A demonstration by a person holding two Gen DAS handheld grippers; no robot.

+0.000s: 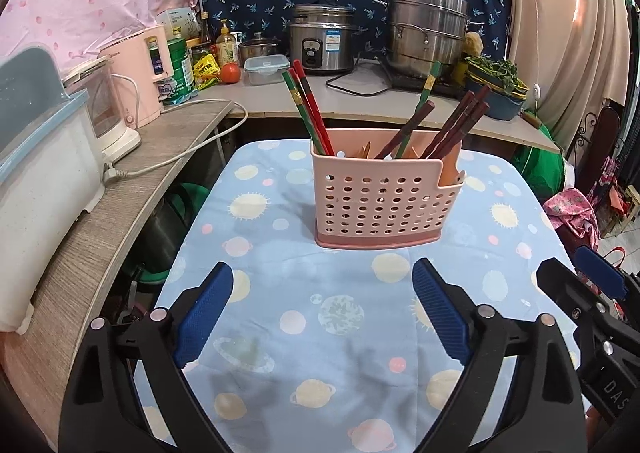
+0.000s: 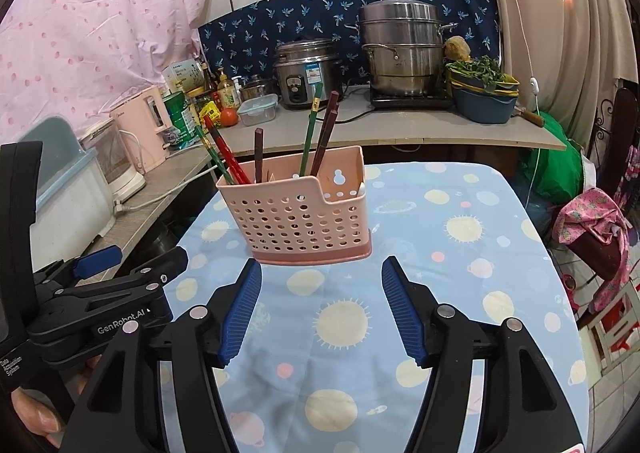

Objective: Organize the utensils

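A pink perforated utensil holder (image 1: pixel 380 197) stands on the blue planet-print table (image 1: pixel 280 261), also in the right wrist view (image 2: pixel 300 219). Red and green chopsticks (image 1: pixel 310 109) lean at its left, dark brown chopsticks (image 1: pixel 460 125) at its right; they also show in the right wrist view (image 2: pixel 320 133). My left gripper (image 1: pixel 322 273) is open and empty, just in front of the holder. My right gripper (image 2: pixel 320 273) is open and empty, also just short of the holder. The right gripper shows at the left view's right edge (image 1: pixel 592 285); the left one at the right view's left (image 2: pixel 120 273).
A wooden shelf (image 1: pixel 120 193) runs along the left with a white and blue box (image 1: pixel 44 181) and a pink kettle (image 1: pixel 140 69). Behind is a counter (image 1: pixel 360 101) with a rice cooker (image 1: pixel 320 39), steel steamer pot (image 1: pixel 428 33), lidded container (image 1: pixel 266 69), tomato, bottles and a bowl of greens (image 1: pixel 496 89).
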